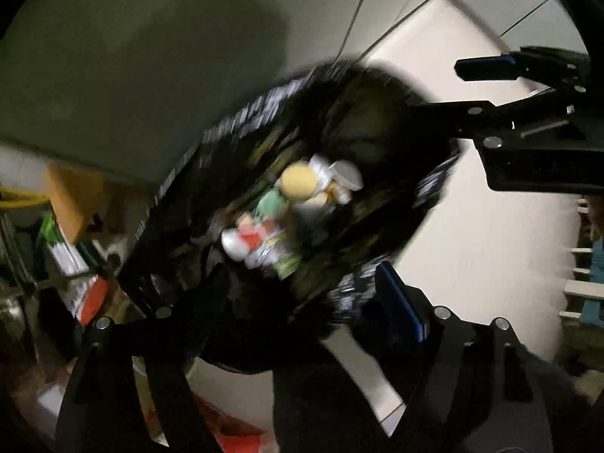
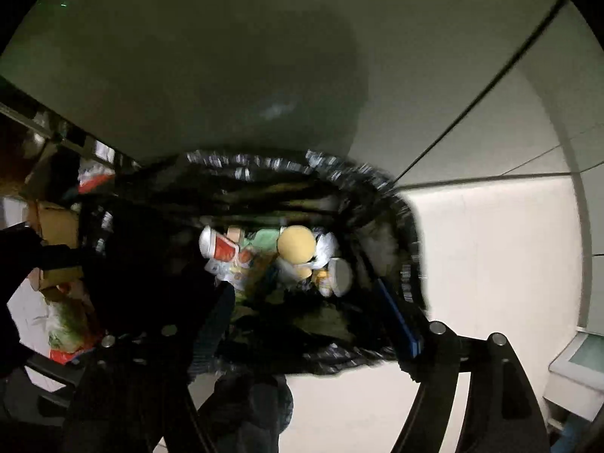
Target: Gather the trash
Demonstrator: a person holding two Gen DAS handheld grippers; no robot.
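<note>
From the left wrist camera, a big black trash bag (image 1: 339, 105) fills the middle of the frame, with its mouth wide open. Down inside lies the trash (image 1: 287, 215): a round yellow thing, a red and white cup, and green and white wrappers. It sits low in the bag, likely because it was dropped in and sank to the bottom. The left gripper (image 1: 302, 294) hangs right over the bag's near edge at the bottom of the frame. Its jaws stand far apart and hold nothing. The picture is blurry, so I cannot tell if a finger touches the bag's rim. At the upper right, the right gripper (image 1: 487, 83) reaches in from the side, its jaws apart too. The bag stands on a pale floor (image 1: 490, 249). Boxes and clutter (image 1: 75, 226) pile up at the left.

From the right wrist camera, the same bag (image 2: 302, 173) lies across the middle, mouth up. The trash (image 2: 271, 256) shows in the middle of it. The right gripper (image 2: 305, 309) sits above the bag's lower edge, jaws wide, empty. The blue pad (image 2: 400, 321) of its right finger is close by the bag's rim. Both grippers seem to be over the rim so they can grab it next.
</note>
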